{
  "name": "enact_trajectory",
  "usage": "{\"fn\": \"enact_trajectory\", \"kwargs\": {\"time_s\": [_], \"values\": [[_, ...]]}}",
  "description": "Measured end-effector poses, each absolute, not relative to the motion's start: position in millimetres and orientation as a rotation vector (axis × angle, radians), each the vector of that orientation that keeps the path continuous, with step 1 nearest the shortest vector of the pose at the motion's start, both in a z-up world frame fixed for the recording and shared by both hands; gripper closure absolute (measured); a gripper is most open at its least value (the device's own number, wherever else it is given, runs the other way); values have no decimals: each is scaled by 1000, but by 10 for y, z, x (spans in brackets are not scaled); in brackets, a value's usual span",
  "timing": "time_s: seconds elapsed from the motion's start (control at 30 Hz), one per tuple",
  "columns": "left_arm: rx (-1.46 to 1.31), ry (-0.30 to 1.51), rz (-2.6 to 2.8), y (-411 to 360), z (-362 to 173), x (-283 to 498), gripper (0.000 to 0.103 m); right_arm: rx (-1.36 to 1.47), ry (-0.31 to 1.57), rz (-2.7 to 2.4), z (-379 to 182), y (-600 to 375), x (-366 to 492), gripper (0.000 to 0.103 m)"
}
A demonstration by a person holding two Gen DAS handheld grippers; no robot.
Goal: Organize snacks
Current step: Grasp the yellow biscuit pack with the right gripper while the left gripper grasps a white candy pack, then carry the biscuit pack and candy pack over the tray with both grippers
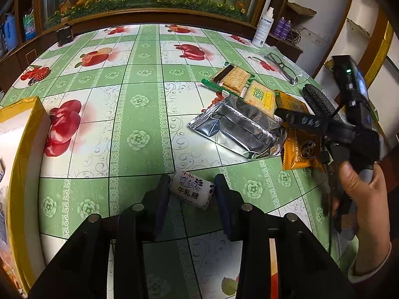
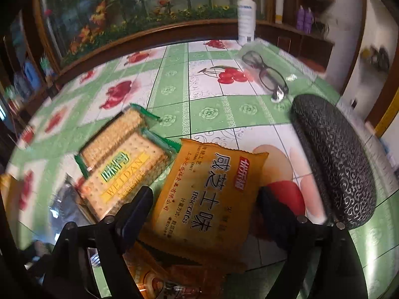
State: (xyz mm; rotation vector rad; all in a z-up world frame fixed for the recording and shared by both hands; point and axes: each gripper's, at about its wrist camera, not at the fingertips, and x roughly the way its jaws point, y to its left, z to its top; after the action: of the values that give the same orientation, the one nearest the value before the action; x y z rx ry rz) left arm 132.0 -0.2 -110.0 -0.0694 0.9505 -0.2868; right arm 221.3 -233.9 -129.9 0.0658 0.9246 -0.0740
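Beside silver pouch (image 1: 237, 129), left hand-held gripper (image 1: 192, 190) clamps candy (image 1: 192, 189); right hand-held gripper (image 2: 204, 206) wide, straddling orange pkt (image 2: 207, 194).

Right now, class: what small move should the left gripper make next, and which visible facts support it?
Probably lift and carry left: the left gripper is shut on the white candy, still low over the tablecloth, and the yellow-edged box sits at the left.

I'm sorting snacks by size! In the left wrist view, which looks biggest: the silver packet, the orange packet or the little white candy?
1. silver packet
2. orange packet, partly hidden by the right gripper, so this is unsure
3. white candy, smallest even though it is nearest the camera
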Motion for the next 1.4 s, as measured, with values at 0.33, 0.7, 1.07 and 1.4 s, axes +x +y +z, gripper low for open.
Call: {"fn": "enact_trajectory", "kwargs": {"time_s": [0.33,0.7,1.07,1.4], "values": [[-97,919,-276,171,-1033,1204,70,85,816,-47,-1079,-2557,1906,29],[-112,845,-231,286,-734,944,70,314,649,256,-611,-2615,1338,29],[-121,787,-113,606,-515,626,70,198,668,413,-531,-1828,950,29],[-130,747,-7,941,-414,352,70,123,675,532,-467,-1280,683,29]]}}
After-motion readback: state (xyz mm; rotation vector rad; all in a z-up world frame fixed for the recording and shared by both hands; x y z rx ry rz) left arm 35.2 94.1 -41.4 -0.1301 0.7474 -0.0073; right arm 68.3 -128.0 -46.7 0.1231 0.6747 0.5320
